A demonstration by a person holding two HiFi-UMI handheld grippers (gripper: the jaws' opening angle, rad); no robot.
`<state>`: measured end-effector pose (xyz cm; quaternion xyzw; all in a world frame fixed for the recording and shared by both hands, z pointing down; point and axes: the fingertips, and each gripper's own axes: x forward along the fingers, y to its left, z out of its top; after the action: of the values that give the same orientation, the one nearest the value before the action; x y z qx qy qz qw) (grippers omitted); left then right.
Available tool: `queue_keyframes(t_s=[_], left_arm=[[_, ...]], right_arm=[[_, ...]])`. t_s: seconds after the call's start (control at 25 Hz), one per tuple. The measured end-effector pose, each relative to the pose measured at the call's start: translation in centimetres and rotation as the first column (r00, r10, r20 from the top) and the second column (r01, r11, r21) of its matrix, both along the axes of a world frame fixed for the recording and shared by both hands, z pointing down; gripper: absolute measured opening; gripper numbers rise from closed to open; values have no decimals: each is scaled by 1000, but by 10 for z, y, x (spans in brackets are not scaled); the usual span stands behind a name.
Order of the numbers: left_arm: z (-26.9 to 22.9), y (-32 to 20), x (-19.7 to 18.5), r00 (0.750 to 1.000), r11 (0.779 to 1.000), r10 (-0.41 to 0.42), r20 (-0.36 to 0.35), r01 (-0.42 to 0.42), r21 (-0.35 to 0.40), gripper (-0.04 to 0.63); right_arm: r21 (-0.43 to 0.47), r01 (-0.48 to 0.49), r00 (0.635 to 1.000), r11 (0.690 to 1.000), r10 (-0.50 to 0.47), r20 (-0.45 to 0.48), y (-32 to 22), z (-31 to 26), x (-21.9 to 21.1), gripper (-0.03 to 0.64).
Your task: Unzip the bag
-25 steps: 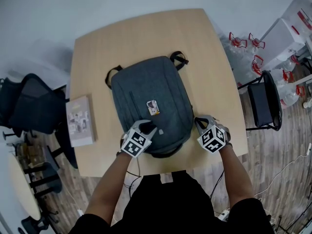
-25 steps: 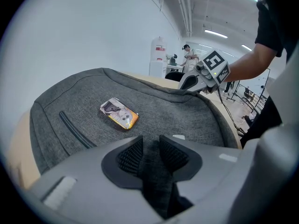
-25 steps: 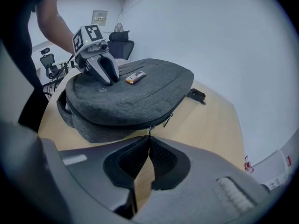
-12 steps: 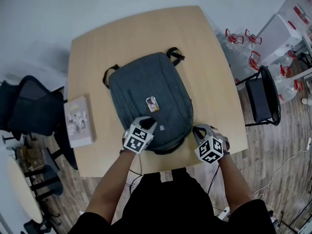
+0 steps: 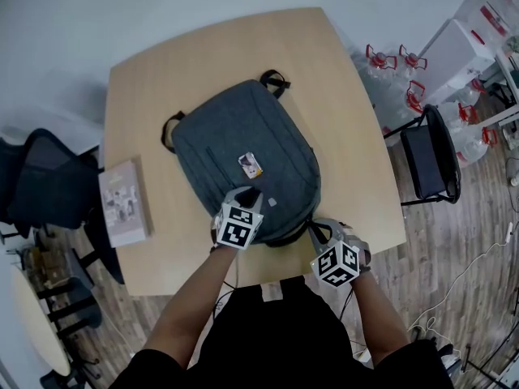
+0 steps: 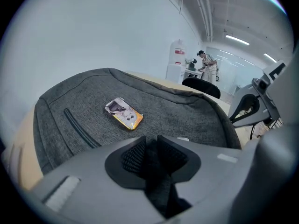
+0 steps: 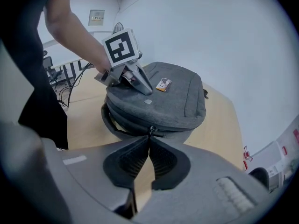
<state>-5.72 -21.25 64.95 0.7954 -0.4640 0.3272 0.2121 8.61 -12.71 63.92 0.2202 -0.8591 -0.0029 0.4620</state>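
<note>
A dark grey backpack (image 5: 243,156) lies flat on the wooden table (image 5: 349,120), with a small picture tag (image 6: 123,114) on its front. My left gripper (image 5: 247,194) rests on the bag's near end. Its jaws have just been closing, and a fold of the grey fabric (image 6: 156,190) is pinched between the pads. My right gripper (image 5: 315,229) is at the bag's near right corner, shut. In the right gripper view its tips (image 7: 148,138) meet at the metal zipper pull (image 7: 150,130) on the side seam. The left gripper (image 7: 145,88) also shows there, on top of the bag.
A book (image 5: 122,203) lies on the table left of the bag. A black chair (image 5: 426,156) and several water jugs (image 5: 389,63) stand to the right, and a dark office chair (image 5: 40,185) to the left. The table's near edge runs just under both grippers.
My right gripper has slid left and nearer along the bag's edge, from its right side to the near right corner. The left gripper has shifted slightly onto the bag's near end.
</note>
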Motion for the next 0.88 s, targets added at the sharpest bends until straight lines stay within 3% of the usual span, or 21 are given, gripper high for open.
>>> queue_keyframes(t_s=[0.24,0.4,0.52,0.64,0.88], left_arm=[[-2,-15,14,994,995,-103,-34,103,-3,95],[-4,-30,25,972,978,-210,-106,207,-32,58],[-6,-34,28,965,972,-234,-114,232,-34,57],[-7,-34,27,965,973,-231,-127,229,-26,52],[-7,-34,27,965,974,-226,-134,225,-27,55]], right_arm=[[-5,-23,1000,1000,23,-5,5,-4,0,8],[-30,38,999,999,-38,-4,32,2,-21,3],[-19,-89,994,996,90,58,32,-2,-21,3],[-18,-235,965,972,236,115,14,-9,-3,5],[15,-325,933,946,318,166,-12,-18,20,5]])
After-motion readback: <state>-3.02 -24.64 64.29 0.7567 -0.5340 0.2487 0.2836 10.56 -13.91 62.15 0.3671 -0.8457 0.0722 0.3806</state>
